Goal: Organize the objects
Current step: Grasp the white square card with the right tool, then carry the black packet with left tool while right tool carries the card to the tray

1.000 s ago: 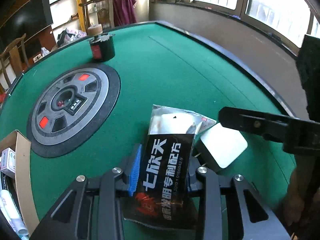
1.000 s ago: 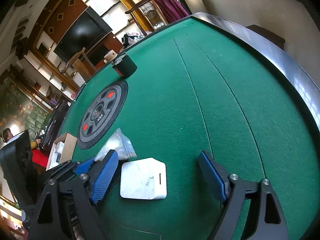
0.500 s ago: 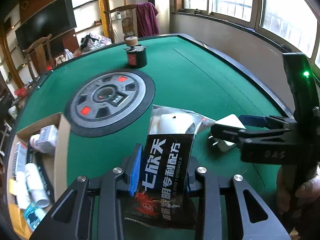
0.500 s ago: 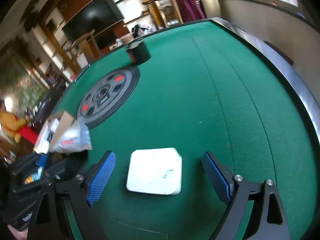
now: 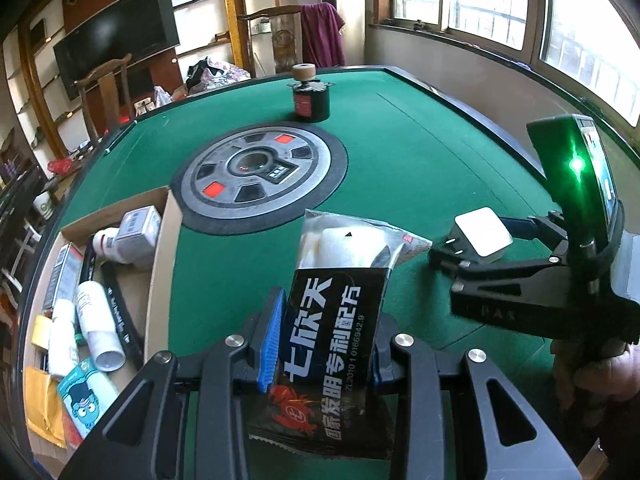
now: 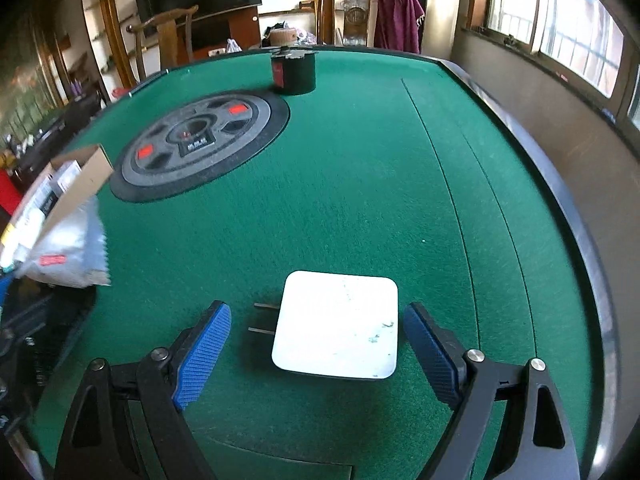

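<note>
My left gripper (image 5: 324, 344) is shut on a black and clear foil packet (image 5: 340, 320) with white print, held above the green table. The packet's clear end (image 6: 68, 256) shows at the left edge of the right wrist view. A white square plug adapter (image 6: 338, 322) lies flat on the felt, its two prongs pointing left. My right gripper (image 6: 318, 348) straddles it; its jaws are closing, and the blue pads stand apart from the adapter's sides. In the left wrist view the right gripper (image 5: 480, 240) and the adapter (image 5: 482, 230) sit at the right.
An open cardboard box (image 5: 160, 252) with bottles, tubes and small cartons stands at the table's left. A round grey and black panel (image 5: 260, 176) sits in the table's centre, a black cylinder (image 5: 310, 98) behind it. The table's dark rim (image 6: 576, 216) curves along the right.
The left gripper has carried the packet leftward, bringing the cardboard box into view. The right gripper has rolled upright and moved over the adapter, with its jaws now narrower around it.
</note>
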Motion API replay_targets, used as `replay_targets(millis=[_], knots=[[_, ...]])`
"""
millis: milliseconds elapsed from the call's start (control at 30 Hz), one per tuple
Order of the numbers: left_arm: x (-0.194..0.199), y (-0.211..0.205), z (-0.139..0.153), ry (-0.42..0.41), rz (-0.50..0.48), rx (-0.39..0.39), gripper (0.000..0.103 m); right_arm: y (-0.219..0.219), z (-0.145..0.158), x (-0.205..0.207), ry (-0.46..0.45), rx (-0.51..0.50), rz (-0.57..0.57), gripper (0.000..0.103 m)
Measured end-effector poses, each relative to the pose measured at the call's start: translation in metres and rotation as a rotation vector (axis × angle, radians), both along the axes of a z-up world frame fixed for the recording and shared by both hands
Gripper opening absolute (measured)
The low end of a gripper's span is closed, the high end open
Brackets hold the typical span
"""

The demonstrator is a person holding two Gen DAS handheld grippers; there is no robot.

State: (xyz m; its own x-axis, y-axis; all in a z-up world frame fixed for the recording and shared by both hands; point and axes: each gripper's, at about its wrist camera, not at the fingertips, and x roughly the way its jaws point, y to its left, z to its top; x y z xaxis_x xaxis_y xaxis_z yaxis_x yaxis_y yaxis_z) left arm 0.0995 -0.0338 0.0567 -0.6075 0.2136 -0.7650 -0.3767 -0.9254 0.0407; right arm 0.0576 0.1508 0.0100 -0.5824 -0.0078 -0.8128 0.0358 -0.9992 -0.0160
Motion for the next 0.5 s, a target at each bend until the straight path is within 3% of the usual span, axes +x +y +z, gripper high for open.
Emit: replay_targets(millis=[67, 500], knots=[[0.002, -0.004, 0.001, 0.001, 0.006, 0.004, 0.034, -0.001, 0.002, 0.001, 0.000, -0.004, -0.005, 0.071], [0.015, -0.020, 0.009, 0.025, 0.026, 0.029, 0.034, 0.000, 0.016, 0.018, -0.005, -0.125, -0.003, 0.071]])
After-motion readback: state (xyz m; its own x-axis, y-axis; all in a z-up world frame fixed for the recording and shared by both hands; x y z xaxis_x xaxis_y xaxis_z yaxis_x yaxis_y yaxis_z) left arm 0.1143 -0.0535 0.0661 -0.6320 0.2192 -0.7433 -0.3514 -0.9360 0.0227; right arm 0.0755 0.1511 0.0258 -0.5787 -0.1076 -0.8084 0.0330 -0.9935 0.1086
